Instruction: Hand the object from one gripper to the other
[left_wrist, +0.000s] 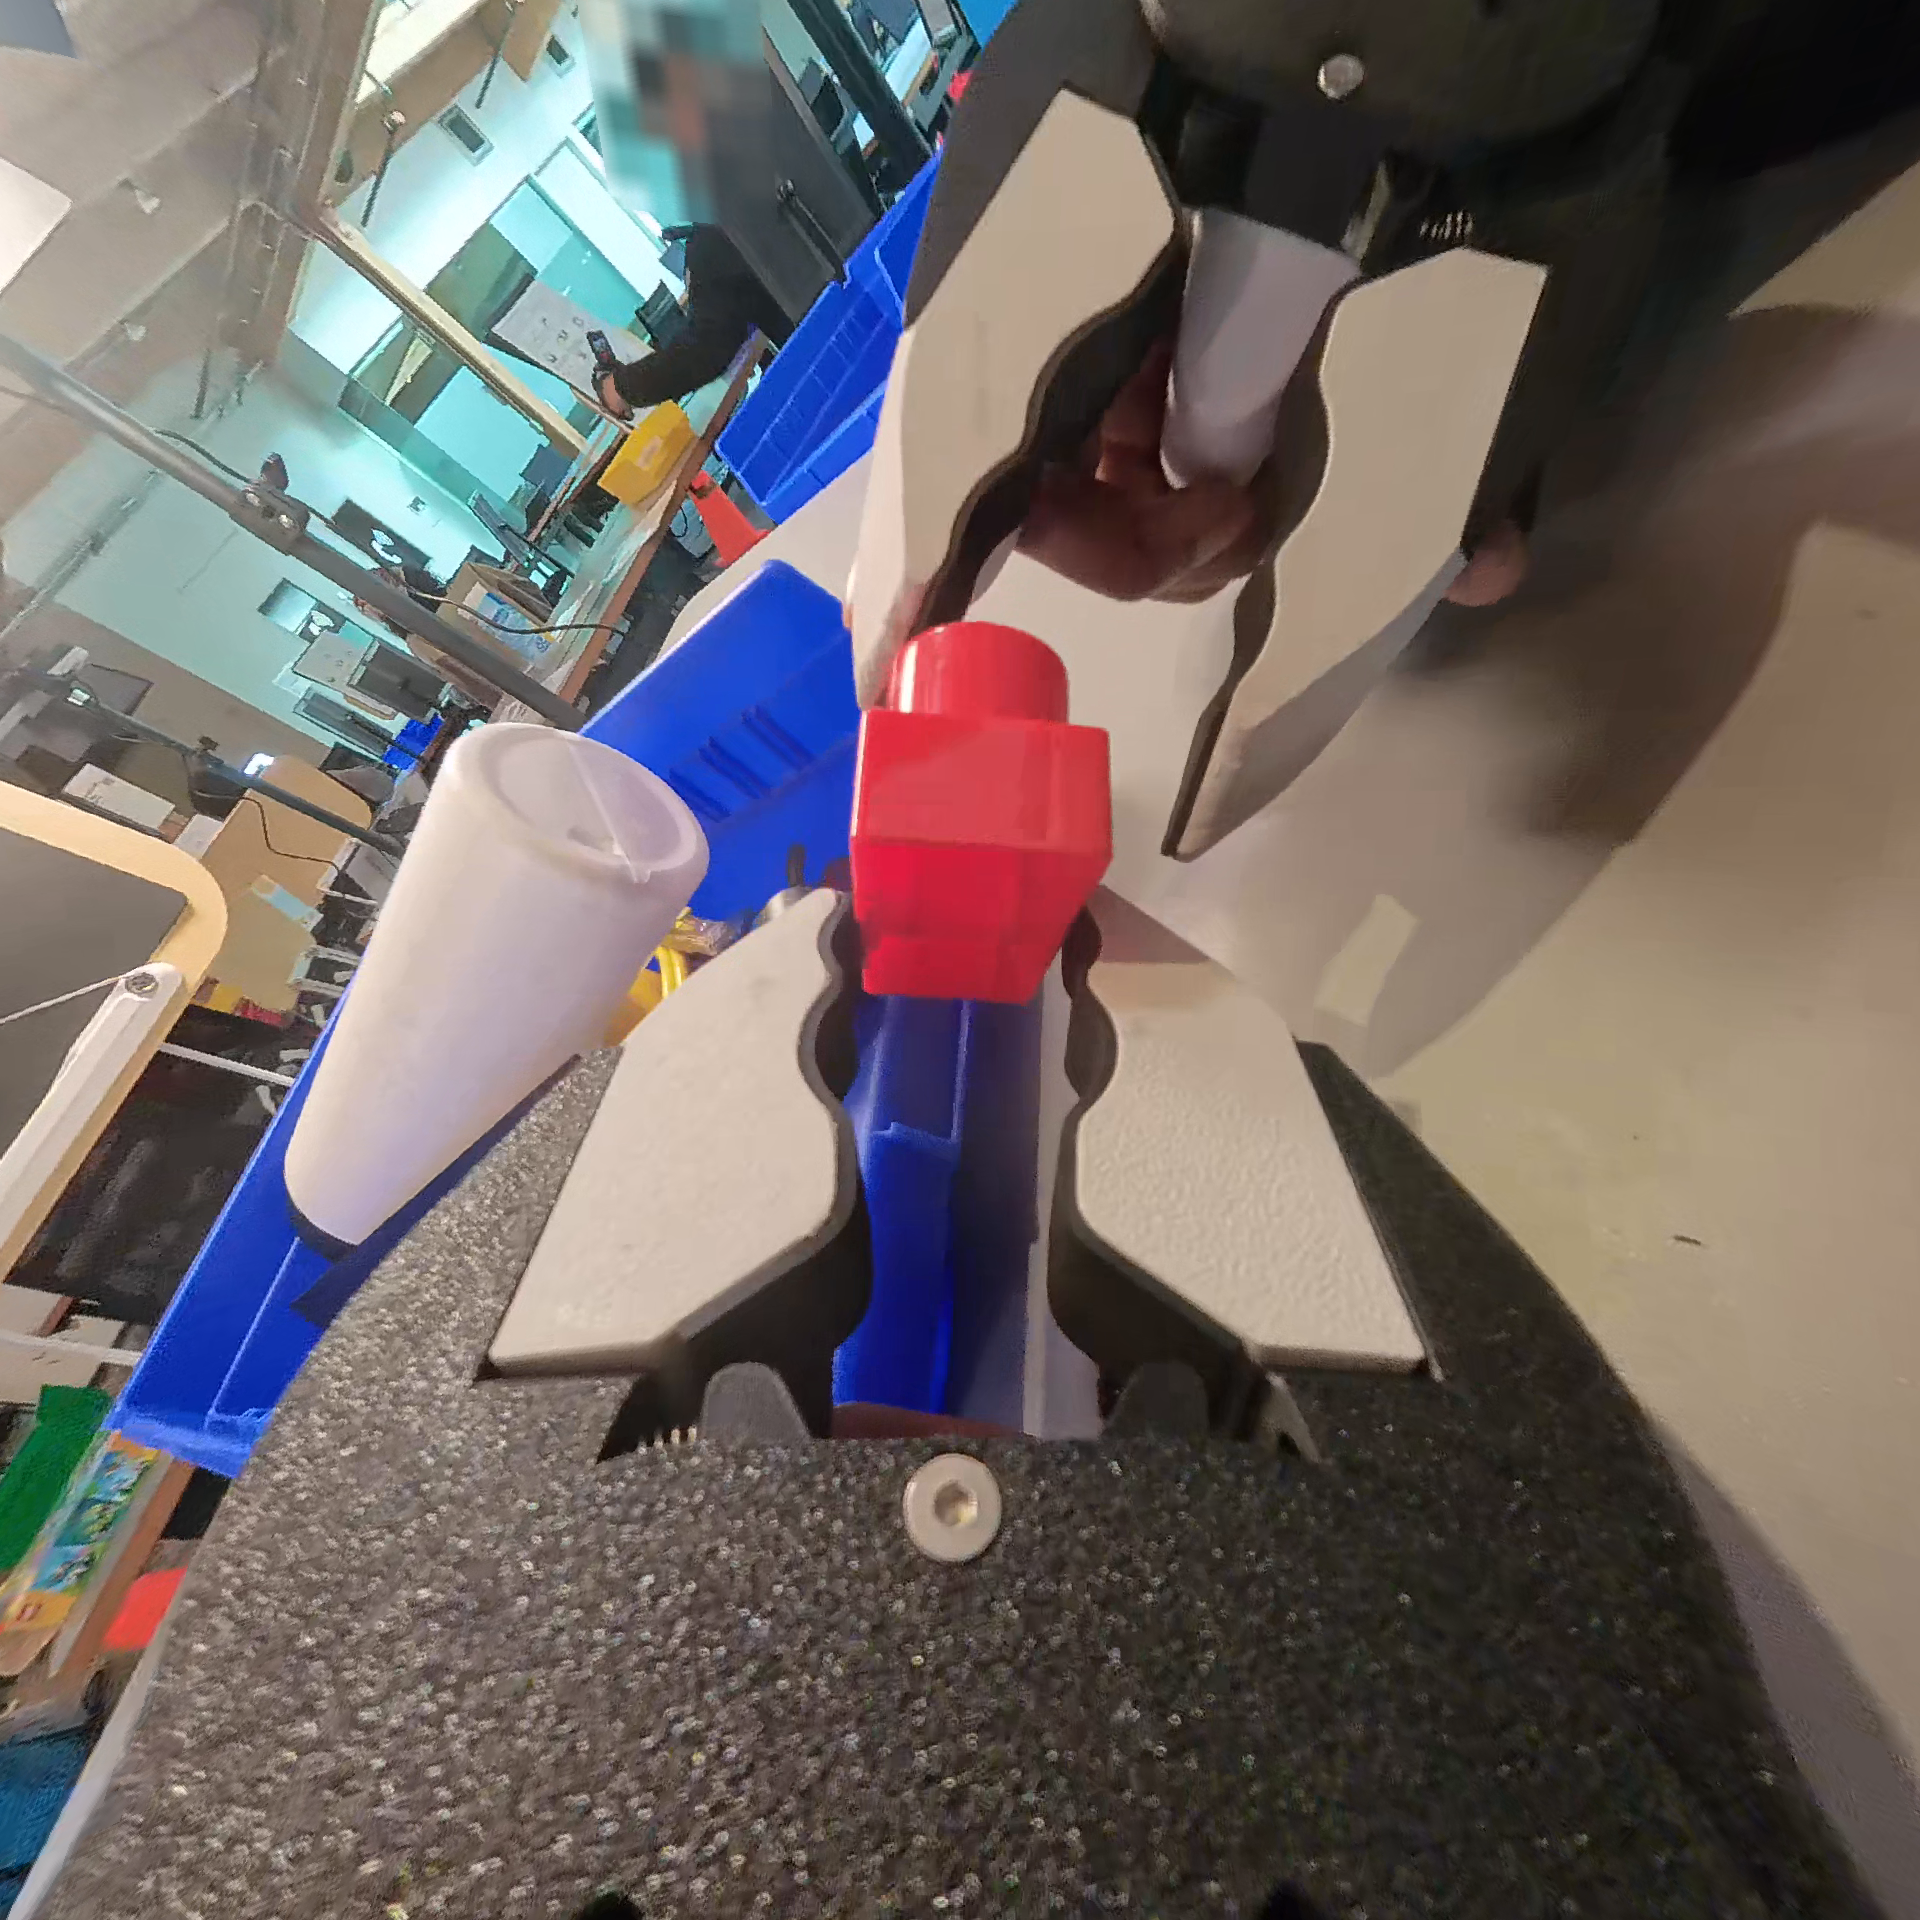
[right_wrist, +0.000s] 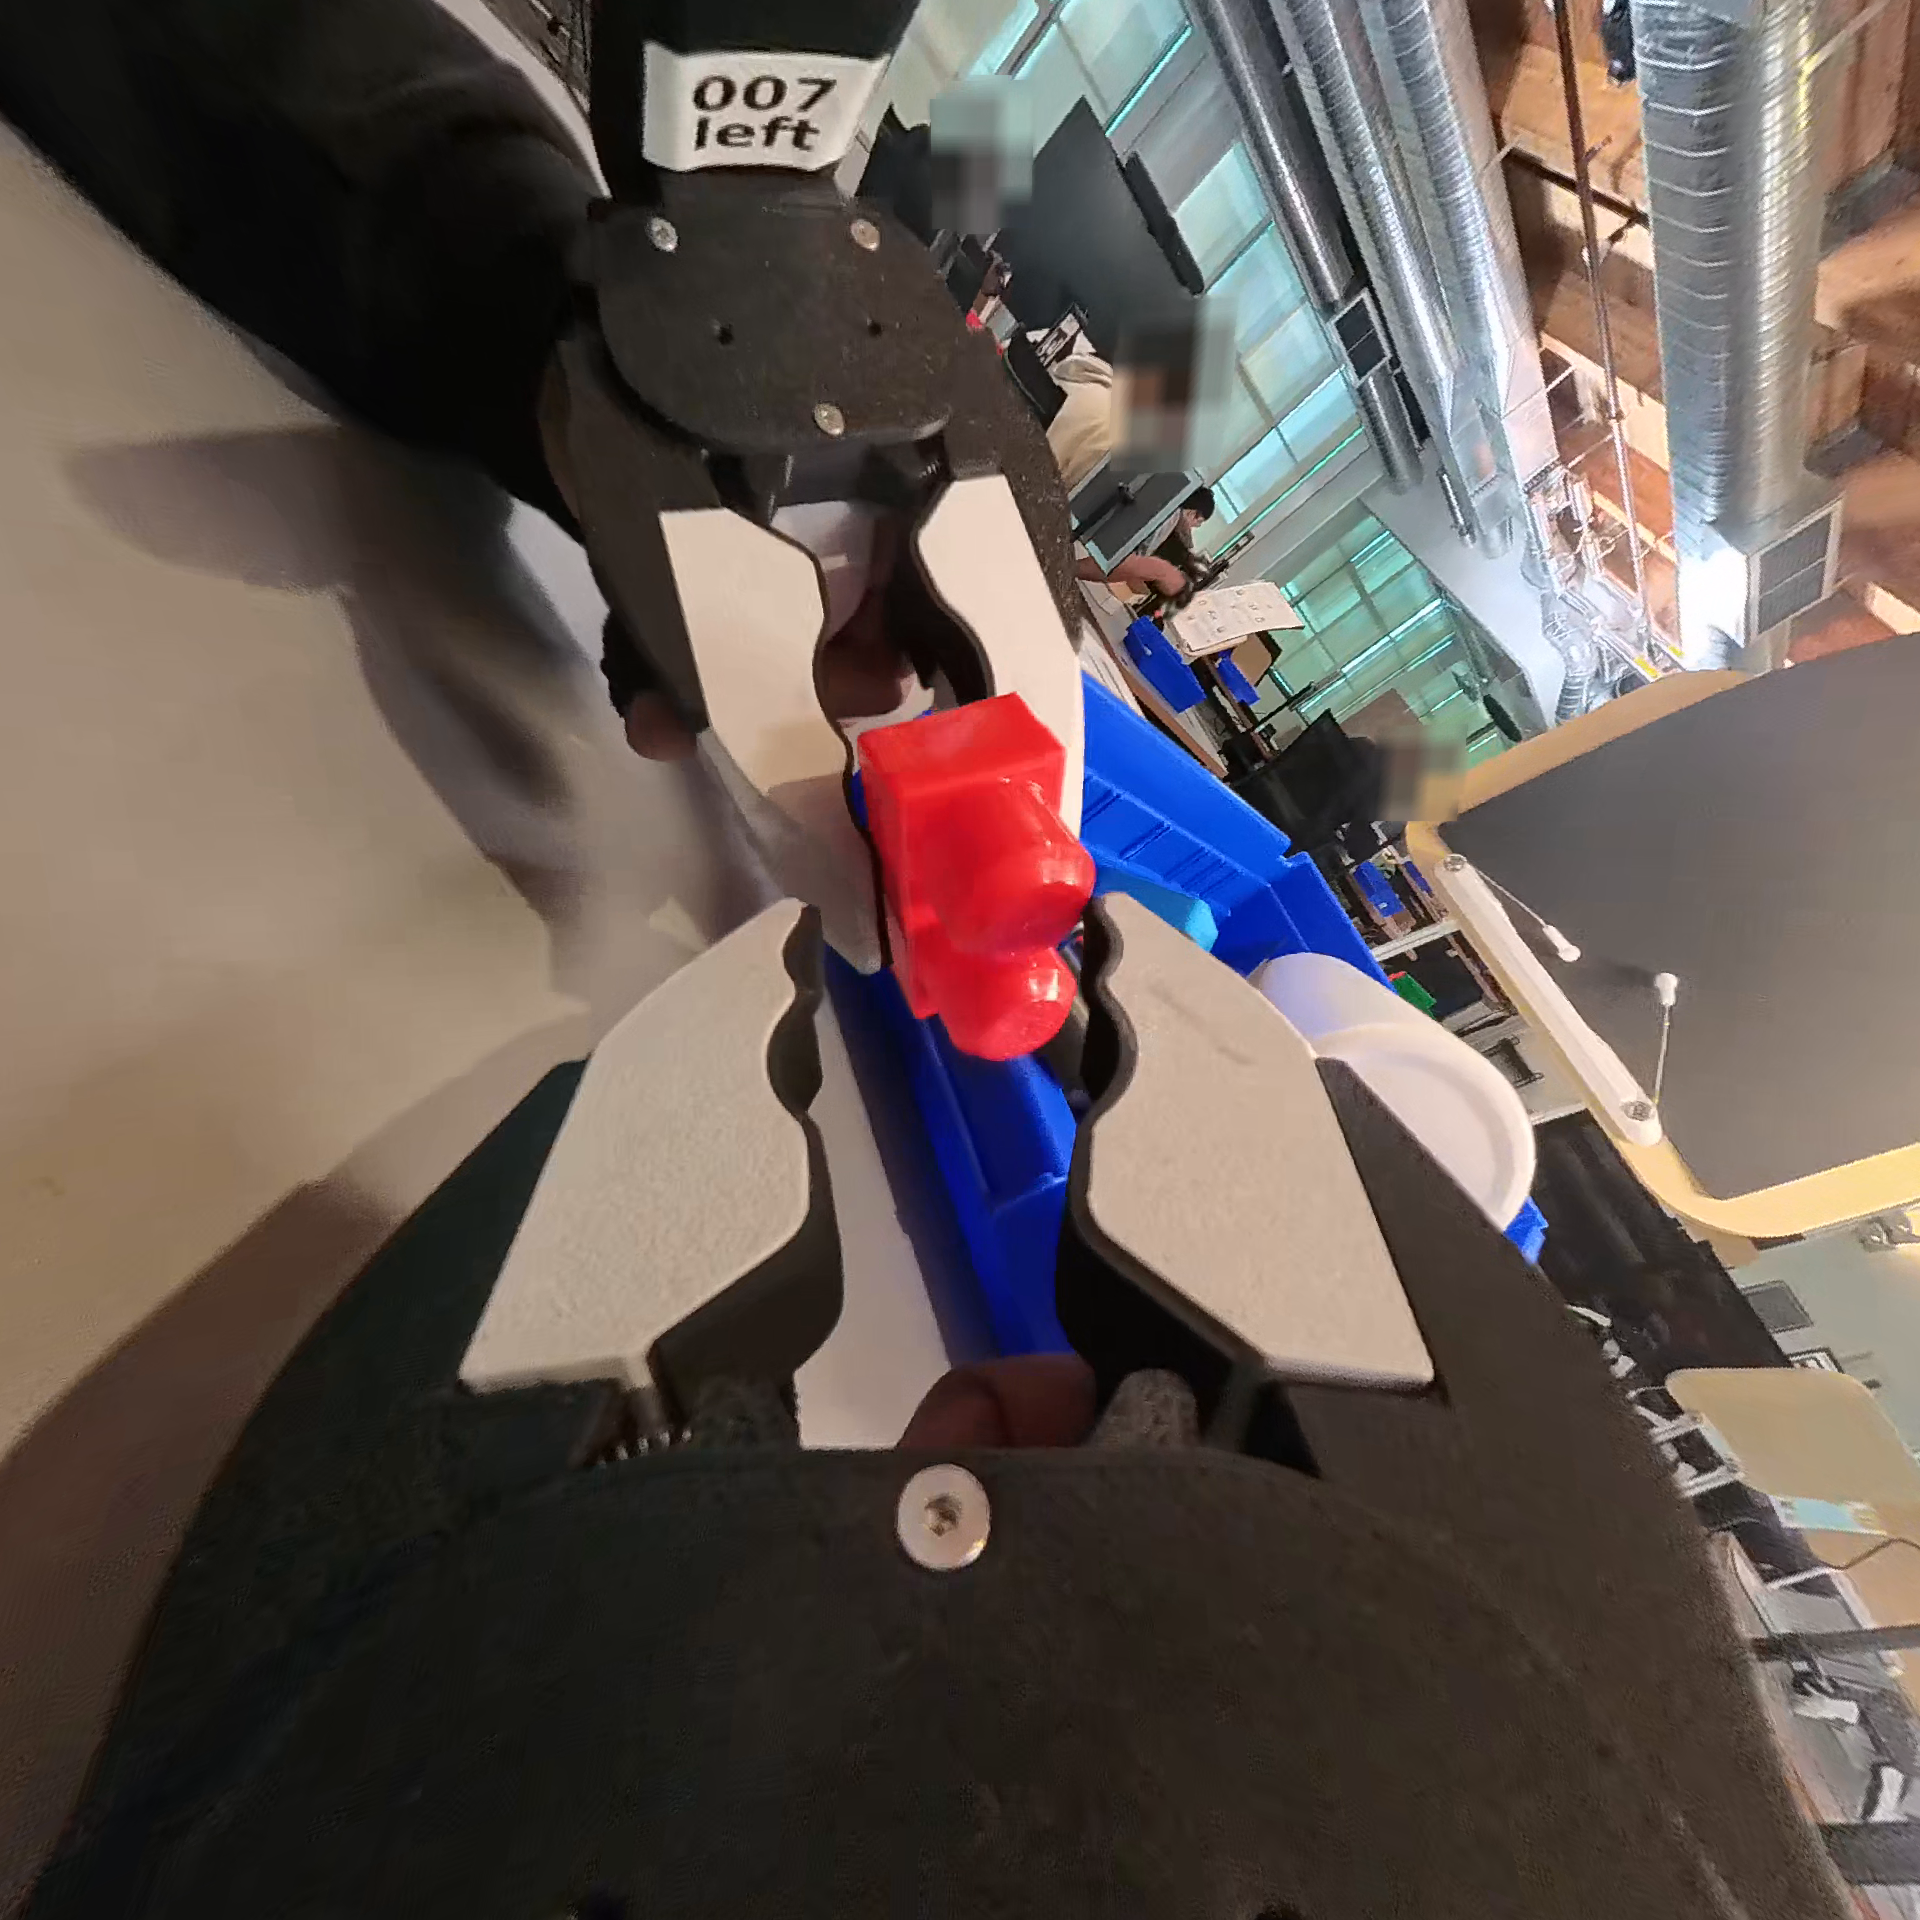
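Above the pale surface (left_wrist: 1662, 1143) and a blue bin (left_wrist: 727, 748), the left tongs (left_wrist: 951, 935) clamp the square base of the red plastic block (left_wrist: 977, 831). The right tongs (right_wrist: 945, 945) stand wide around its round stub. Judged light, rigid, smooth: grip the stub.

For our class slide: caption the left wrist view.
Left gripper holds a red block out to the open right gripper.

Glossy red plastic block (left_wrist: 977, 831); blue plastic bin (left_wrist: 748, 727).
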